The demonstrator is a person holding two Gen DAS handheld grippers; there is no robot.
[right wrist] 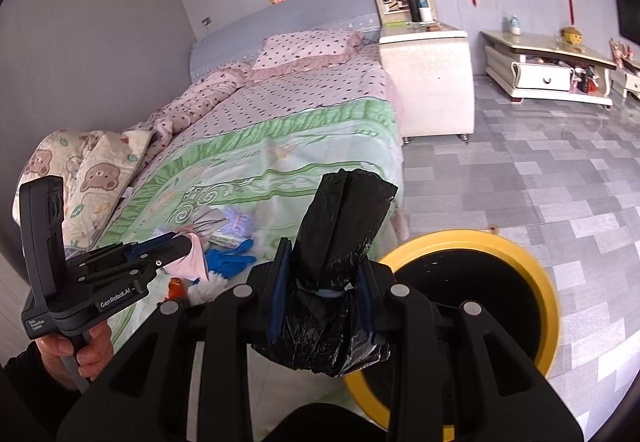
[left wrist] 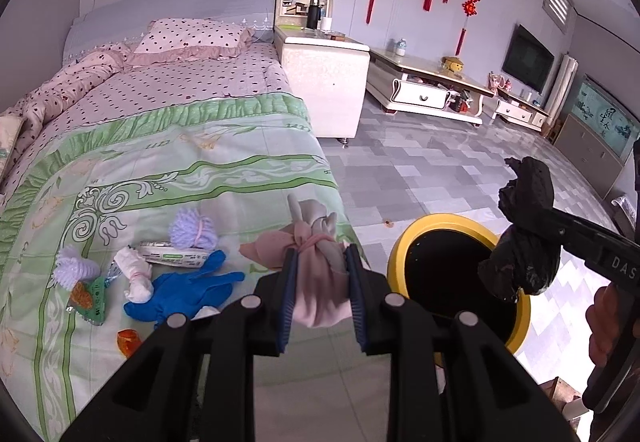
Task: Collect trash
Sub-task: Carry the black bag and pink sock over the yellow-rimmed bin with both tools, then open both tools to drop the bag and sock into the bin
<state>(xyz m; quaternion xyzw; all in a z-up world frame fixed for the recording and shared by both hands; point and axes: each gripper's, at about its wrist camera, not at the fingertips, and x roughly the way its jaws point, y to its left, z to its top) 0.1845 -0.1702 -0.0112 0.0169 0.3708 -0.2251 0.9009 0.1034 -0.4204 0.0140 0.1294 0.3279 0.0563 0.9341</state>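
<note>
pink cloth bundle (left wrist: 320,282) clamped in left gripper (left wrist: 322,296); right gripper (right wrist: 324,302) grips black bag (right wrist: 336,262).

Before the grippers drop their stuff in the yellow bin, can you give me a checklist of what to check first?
1. Left gripper clamps the pink cloth bundle: ok.
2. Right gripper clamps the tied black plastic bag: ok.
3. Yellow-rimmed bin open, no lid: ok.
4. Black bag above the bin opening: cannot tell.
5. Pink bundle above the bin: not ok, it hangs by the bed edge.
6. All trash off the bed: not ok, the blue glove and wrappers remain.
</note>
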